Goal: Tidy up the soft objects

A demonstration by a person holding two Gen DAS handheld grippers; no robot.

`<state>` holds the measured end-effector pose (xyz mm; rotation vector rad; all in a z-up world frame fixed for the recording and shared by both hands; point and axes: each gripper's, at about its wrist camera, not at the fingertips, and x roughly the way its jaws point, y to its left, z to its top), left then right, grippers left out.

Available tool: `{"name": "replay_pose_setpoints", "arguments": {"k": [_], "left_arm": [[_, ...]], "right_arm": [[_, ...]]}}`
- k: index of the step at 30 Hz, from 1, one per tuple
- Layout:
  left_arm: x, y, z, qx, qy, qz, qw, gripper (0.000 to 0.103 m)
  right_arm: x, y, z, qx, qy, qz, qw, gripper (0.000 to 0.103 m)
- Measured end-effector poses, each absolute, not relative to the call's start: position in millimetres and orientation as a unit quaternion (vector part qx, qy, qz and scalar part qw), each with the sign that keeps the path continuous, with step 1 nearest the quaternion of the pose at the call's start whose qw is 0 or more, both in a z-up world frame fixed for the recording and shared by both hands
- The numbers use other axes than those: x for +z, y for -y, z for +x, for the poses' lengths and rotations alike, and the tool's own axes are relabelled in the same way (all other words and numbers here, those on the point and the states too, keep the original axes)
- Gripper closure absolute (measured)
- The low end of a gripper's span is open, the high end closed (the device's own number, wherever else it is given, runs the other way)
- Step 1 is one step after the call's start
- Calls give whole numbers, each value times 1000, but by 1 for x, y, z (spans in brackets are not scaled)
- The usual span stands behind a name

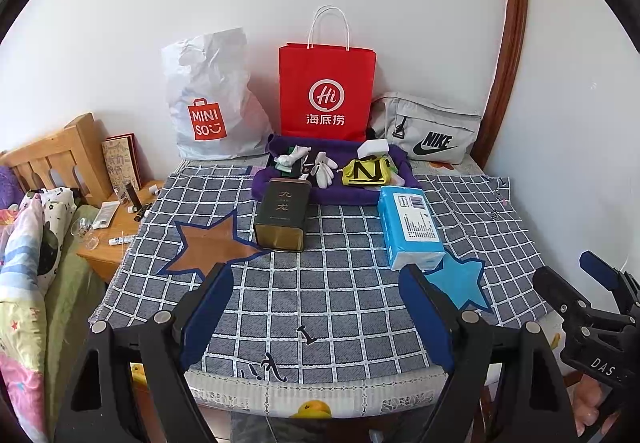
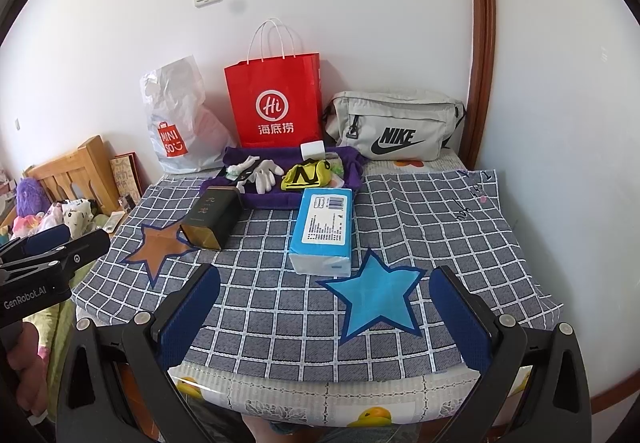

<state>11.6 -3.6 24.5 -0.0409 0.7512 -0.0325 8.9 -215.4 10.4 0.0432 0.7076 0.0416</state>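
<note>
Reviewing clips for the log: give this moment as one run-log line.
phase: before first pick | left gripper: open, empty | right gripper: open, empty | purple tray: holds white gloves | tissue pack: on cloth

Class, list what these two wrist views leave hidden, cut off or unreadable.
- Red paper bag and white plastic bag: contents hidden by their own walls, both views.
- Purple tray: its left front corner is hidden behind the dark tin, left view.
- Blue tissue pack: label print too small to read.
- Grey waist bag: zipped shut, inside unseen.

Left gripper [image 1: 316, 307] jaws wide, empty; right gripper [image 2: 324, 311] same, tilted down
</note>
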Motion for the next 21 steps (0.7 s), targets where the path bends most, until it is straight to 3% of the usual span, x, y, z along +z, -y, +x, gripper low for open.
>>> {"name": "replay_pose_setpoints", "arguments": {"k": [21], "left_arm": [[24, 4, 11, -16, -367, -19, 930, 19]], "right_arm": [[12, 214, 8, 20, -345, 22, 938, 0]]}}
